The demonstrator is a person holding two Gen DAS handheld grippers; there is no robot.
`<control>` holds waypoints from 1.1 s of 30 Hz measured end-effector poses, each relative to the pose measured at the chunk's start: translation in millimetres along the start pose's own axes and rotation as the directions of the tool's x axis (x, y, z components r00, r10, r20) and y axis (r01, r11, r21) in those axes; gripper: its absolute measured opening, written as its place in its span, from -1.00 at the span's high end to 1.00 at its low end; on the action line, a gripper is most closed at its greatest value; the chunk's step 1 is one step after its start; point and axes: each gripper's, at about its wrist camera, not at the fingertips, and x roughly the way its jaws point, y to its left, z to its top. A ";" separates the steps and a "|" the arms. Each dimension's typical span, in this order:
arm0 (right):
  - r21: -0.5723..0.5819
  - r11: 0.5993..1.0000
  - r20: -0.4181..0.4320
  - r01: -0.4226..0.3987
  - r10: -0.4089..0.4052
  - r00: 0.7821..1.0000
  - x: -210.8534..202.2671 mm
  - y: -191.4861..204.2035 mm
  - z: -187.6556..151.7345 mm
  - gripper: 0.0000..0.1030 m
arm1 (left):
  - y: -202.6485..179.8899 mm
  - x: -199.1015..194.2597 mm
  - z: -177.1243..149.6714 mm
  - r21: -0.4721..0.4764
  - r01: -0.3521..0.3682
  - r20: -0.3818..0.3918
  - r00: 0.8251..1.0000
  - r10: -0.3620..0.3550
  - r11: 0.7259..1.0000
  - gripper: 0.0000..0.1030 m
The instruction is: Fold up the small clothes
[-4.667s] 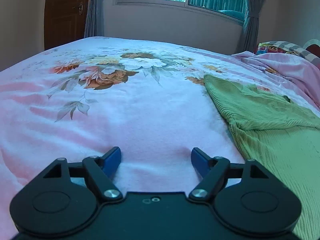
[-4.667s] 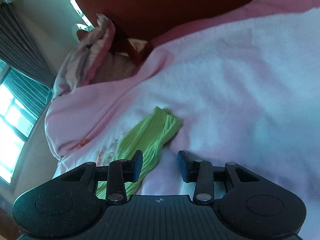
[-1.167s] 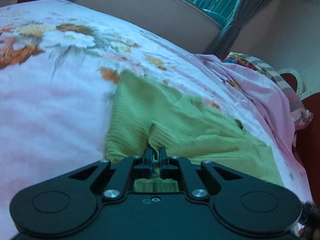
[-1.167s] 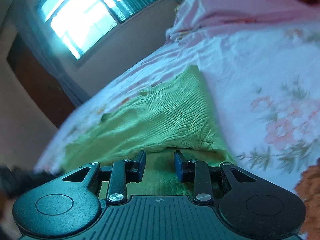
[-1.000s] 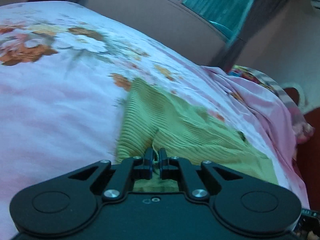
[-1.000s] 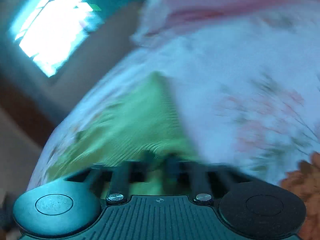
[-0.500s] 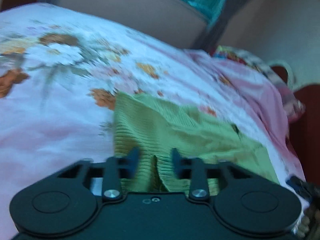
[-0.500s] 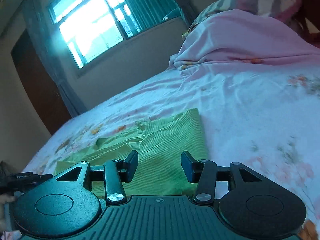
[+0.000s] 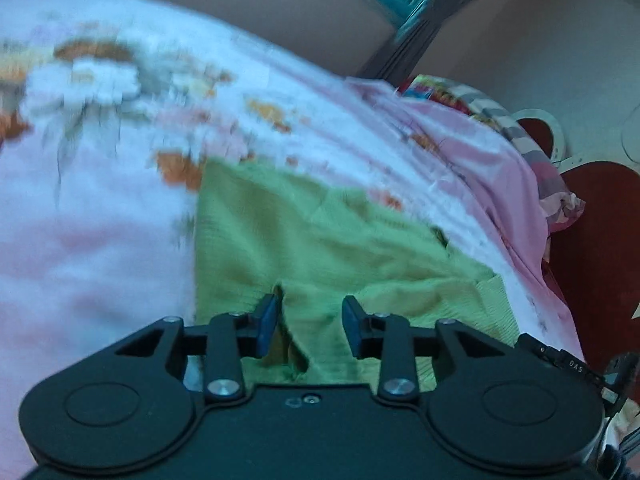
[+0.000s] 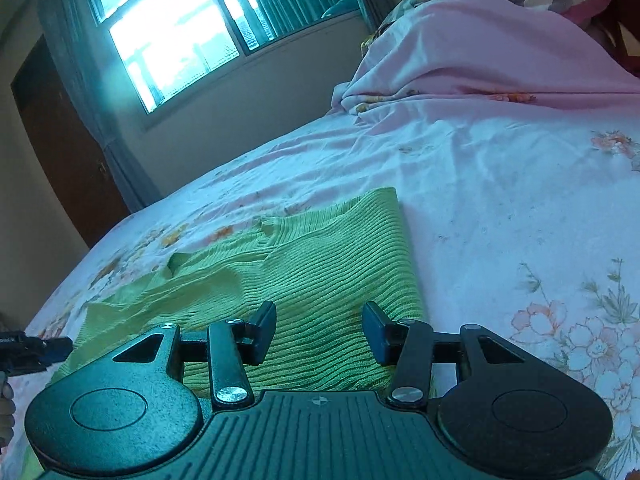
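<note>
Since a second ago we have released the green ribbed sweater; both the left gripper and right gripper are spread. Soft, limp knit: we pinch corners at six o'clock.

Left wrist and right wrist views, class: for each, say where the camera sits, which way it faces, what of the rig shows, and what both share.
Left wrist: on the left hand-held gripper, facing over the green knit garment toward the pillows; jaws open.
Right wrist: on the right hand-held gripper, facing over the garment toward the window; jaws open.
Shared: garment, floral bedsheet.
</note>
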 end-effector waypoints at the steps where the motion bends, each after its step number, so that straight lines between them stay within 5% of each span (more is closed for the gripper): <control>1: 0.001 1.000 -0.001 0.000 0.000 1.000 0.1 -0.1 -0.1 0.08 | 3.4 4.5 0.6 -0.020 0.008 -0.015 1.000 -0.008 1.000 0.52; 4: -0.001 1.000 -0.005 0.001 -0.001 1.000 0.8 -1.7 -2.4 0.08 | 19.1 12.3 1.9 -0.113 0.037 -0.002 0.999 -0.037 0.993 0.81; 7: -0.006 1.000 -0.010 0.009 -0.009 1.000 4.2 -2.2 -6.0 0.08 | 29.5 19.2 2.8 -0.176 0.039 0.025 0.999 -0.035 0.984 0.82; 11: -0.016 1.000 -0.012 0.013 -0.014 1.000 6.9 -2.0 -9.3 0.08 | 17.7 16.0 0.6 -0.121 0.040 0.085 0.996 -0.030 0.992 0.95; 15: -0.013 1.000 -0.009 0.008 -0.008 1.000 7.1 -3.5 -10.1 0.08 | 5.7 -16.1 -10.1 -0.083 0.016 0.347 0.938 0.014 0.996 0.96; 18: -0.024 1.000 -0.013 0.011 -0.011 1.000 8.7 -2.4 -10.6 0.08 | 1.0 0.1 -14.8 -0.042 -0.139 0.235 0.961 0.145 0.989 0.93; 19: -0.025 1.000 -0.016 0.012 -0.012 1.000 9.1 -2.3 -10.3 0.08 | 0.8 6.8 -17.2 -0.020 -0.193 0.184 0.964 0.193 0.981 0.82; 21: -0.031 0.999 -0.022 0.012 -0.013 1.000 9.6 -2.2 -9.6 0.08 | 0.4 -2.0 -18.8 -0.018 -0.193 0.195 0.962 0.192 0.981 0.56; 22: -0.036 0.999 -0.026 0.012 -0.013 1.000 9.7 -2.0 -9.0 0.08 | -0.4 -11.6 -18.3 -0.029 -0.220 0.224 0.949 0.221 0.975 0.19; 24: -0.039 0.999 -0.013 0.006 -0.007 1.000 5.0 -2.0 -7.0 0.08 | -7.0 -34.0 -20.4 -0.051 -0.295 0.340 0.893 0.294 0.954 -0.42; 25: -0.045 0.999 0.020 -0.003 0.004 1.000 -0.5 -1.0 -5.0 0.08 | -13.4 -44.9 -19.2 -0.041 -0.293 0.393 0.874 0.285 0.955 -0.41; 29: -0.131 0.991 0.100 0.022 -0.009 0.995 -2.3 15.2 10.3 0.17 | -52.7 -43.2 -4.1 0.073 -0.148 0.397 0.911 0.107 0.986 -0.29; 31: -0.194 0.980 0.087 0.047 -0.031 0.996 13.6 28.7 18.7 0.75 | -83.1 -17.0 -2.5 0.177 -0.163 0.354 0.931 0.092 0.971 -0.28; 33: -0.250 0.967 0.059 0.046 -0.032 0.998 32.4 41.9 24.8 0.76 | -109.2 16.6 -6.3 0.268 -0.164 0.316 0.946 0.075 0.949 -0.31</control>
